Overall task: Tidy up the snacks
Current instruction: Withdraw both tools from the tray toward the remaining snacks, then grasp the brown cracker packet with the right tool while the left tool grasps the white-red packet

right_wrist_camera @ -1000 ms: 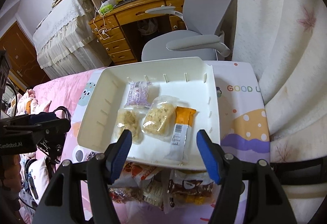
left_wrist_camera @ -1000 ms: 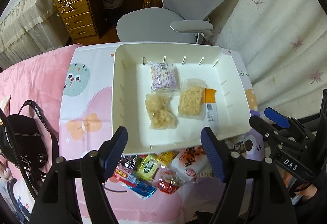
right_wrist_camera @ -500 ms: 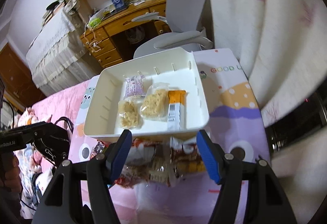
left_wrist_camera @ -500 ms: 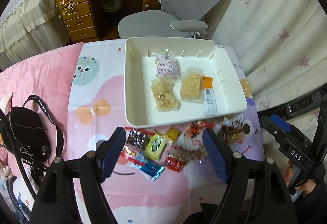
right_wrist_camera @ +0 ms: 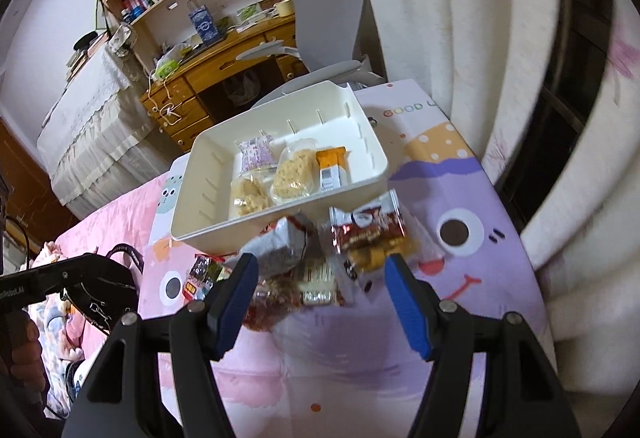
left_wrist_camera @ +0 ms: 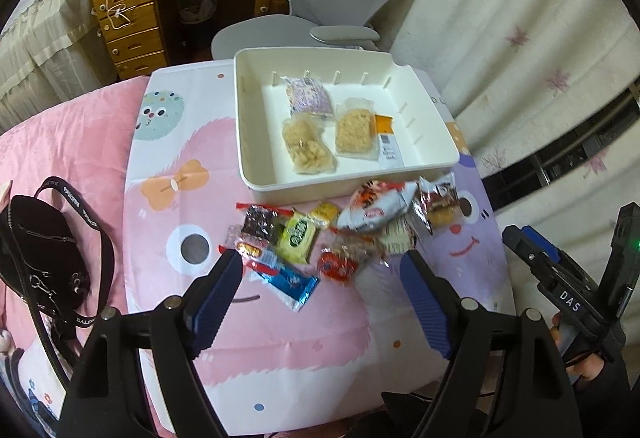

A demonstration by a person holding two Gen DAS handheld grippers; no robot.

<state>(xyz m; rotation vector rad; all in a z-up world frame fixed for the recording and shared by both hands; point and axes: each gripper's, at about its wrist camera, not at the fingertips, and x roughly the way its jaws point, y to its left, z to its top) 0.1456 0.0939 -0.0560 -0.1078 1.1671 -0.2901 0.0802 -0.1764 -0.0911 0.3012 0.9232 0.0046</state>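
Left gripper (left_wrist_camera: pixel 322 278) and right gripper (right_wrist_camera: pixel 318 280) both stand wide and empty above the loose snack pile (left_wrist_camera: pixel 340 234), which lies on the patterned cover just before the white tray (left_wrist_camera: pixel 348 185). Four packets already lie in the tray. The wrappers look light, soft, slippery and crushable; judged best taken by a sealed edge, one at a time.

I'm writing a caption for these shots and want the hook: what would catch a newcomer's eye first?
The white tray at the far side of the cartoon-print mat, with four packets lined up inside, the orange bar at the right end. Then the bright heap of loose snacks on the mat just in front of the tray. The open left gripper and right gripper frame that pile, holding nothing.
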